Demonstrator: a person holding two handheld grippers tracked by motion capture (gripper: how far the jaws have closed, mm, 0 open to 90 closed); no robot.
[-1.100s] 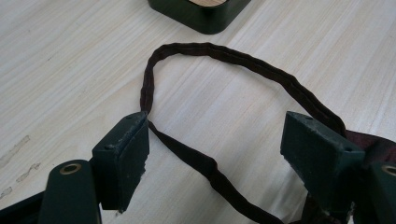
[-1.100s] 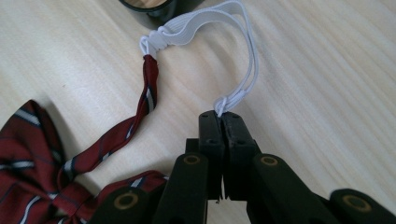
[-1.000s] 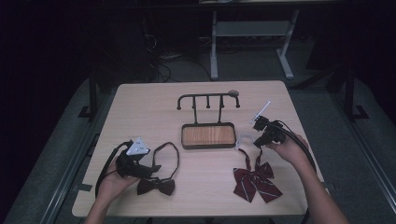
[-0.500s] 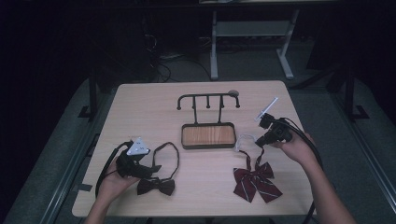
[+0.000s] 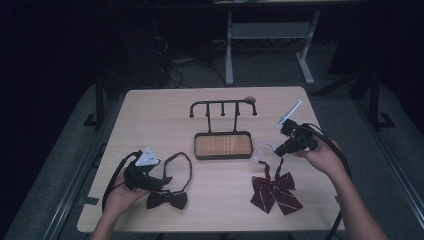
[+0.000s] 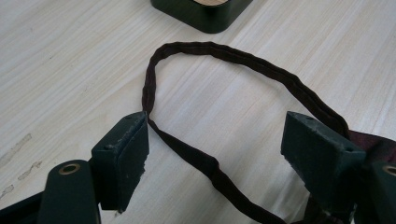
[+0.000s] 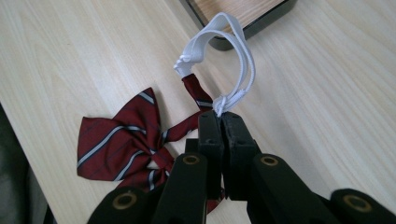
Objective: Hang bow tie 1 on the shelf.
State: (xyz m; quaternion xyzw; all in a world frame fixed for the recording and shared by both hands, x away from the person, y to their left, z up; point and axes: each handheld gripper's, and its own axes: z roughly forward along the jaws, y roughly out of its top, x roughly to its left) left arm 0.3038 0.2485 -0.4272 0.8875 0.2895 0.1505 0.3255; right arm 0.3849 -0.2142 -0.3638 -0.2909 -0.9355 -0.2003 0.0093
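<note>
Striped maroon bow tie [image 7: 122, 140] is lying on the counter [image 5: 150, 115] beside the dark wooden-based hook stand [image 5: 222, 144], its white elastic loop [image 7: 233, 56] pinched by the right gripper [image 7: 222, 122] fingers. Left gripper [image 6: 215, 154] fingers are gaping around the black bow tie strap [image 6: 233, 56]. Next, probably, the loop needs lifting onto a hook.

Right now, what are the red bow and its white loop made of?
The red striped bow tie looks like woven cloth with a slight sheen; it folds softly. Its white loop, pinched in the right gripper, seems to be elastic band: thin, flat, springy curve. I can't be sure.

high view: table [image 5: 150, 115] seen from above, facing forward | gripper views: close, looking along jaws | shared: tray [image 5: 223, 145] corner [image 6: 205, 18] [image 7: 261, 23]
</note>
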